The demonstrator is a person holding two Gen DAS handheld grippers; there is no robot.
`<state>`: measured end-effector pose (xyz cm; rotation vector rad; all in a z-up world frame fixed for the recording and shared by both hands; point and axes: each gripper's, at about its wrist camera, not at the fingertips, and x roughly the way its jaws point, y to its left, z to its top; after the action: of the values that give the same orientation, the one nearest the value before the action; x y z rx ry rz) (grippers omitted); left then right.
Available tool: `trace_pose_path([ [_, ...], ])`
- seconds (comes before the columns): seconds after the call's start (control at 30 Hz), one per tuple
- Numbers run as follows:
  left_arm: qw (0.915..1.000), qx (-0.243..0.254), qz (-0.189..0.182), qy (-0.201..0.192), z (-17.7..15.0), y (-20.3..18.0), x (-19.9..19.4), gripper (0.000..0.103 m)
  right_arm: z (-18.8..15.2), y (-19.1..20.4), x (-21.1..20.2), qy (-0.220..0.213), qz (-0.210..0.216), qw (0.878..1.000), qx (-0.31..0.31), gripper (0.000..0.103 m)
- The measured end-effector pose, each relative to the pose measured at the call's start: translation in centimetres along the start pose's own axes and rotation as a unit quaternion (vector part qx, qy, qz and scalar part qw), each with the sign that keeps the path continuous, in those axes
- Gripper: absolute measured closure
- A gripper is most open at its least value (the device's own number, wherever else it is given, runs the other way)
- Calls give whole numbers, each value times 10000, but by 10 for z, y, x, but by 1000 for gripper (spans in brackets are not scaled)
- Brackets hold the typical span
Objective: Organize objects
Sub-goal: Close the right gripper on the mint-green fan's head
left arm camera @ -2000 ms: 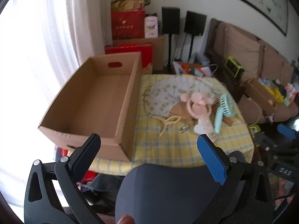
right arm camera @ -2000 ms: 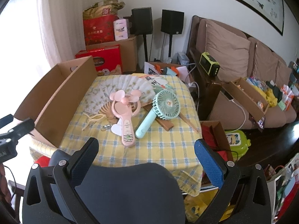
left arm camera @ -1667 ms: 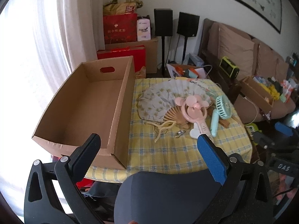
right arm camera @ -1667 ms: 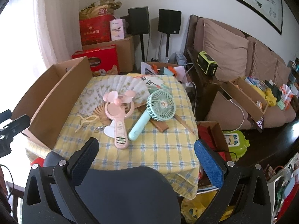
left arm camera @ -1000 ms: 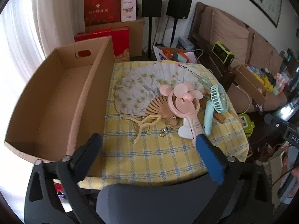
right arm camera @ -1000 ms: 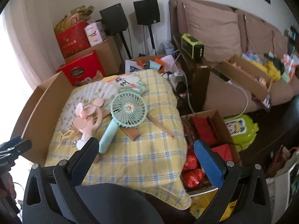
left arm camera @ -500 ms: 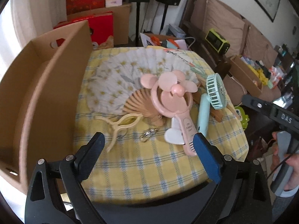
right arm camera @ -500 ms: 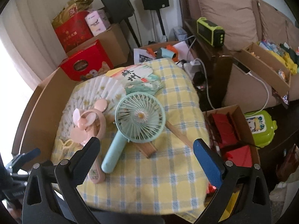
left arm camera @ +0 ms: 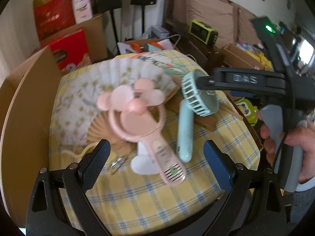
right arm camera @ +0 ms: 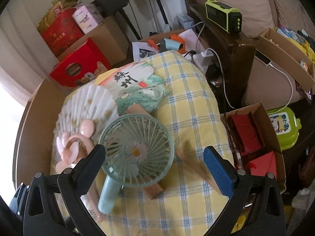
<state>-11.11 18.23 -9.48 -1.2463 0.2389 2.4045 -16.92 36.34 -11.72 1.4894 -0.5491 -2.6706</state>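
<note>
left wrist: close, blurred, perhaps downward; right: close; shared: teal fan (left arm camera: 198, 96) (right arm camera: 136, 151)

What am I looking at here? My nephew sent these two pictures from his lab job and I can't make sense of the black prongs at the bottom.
No robot here: a person holds a hand tool with two-fingered tongs in each hand, each with a camera looking along its fingers. One picture is from the left tongs, the other from the right tongs. The left view also shows the right tool from the side, gripped in the person's hand.

Both tongs are open and hold nothing. On the yellow checked tablecloth lie a pink handheld fan, a mint-green handheld fan, a white folding fan and a painted paper fan. A cardboard box stands at the left edge.
</note>
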Motion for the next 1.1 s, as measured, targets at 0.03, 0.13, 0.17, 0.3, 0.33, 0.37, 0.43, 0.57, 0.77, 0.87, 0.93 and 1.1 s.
trace_pose_path([
  [0.03,10000,78,5,4,1,-4,3,8,1,-3,3,26,52,10000,63,1],
  [0.13,9997,239,3,85,5,-16,15,8,4,-8,8,154,253,9992,266,1],
  [0.17,9996,272,1,114,5,-19,18,8,5,-10,7,180,401,9983,375,1],
  [0.3,9995,302,13,94,6,-24,23,8,6,-7,5,151,513,9980,350,1],
  [0.33,9996,267,-29,96,6,-24,24,8,6,-5,6,152,478,9984,269,1],
  [0.37,9997,233,-57,102,6,-23,24,8,6,-3,8,180,463,9985,218,1],
  [0.43,9998,159,-85,83,5,-20,23,8,5,0,11,197,506,9984,160,1],
  [0.57,9997,51,-172,144,4,-13,24,8,6,3,18,278,672,9973,103,1],
  [0.77,9994,-98,-296,167,6,-7,24,8,5,11,15,260,969,9950,33,0],
  [0.87,9989,-198,-397,170,6,-4,24,8,7,20,14,213,992,9947,-158,0],
  [0.93,9982,-289,-483,199,6,0,24,8,7,25,17,259,988,9944,-285,0],
  [1.1,9974,-394,-555,222,4,6,23,8,4,36,18,299,1069,9927,-465,0],
])
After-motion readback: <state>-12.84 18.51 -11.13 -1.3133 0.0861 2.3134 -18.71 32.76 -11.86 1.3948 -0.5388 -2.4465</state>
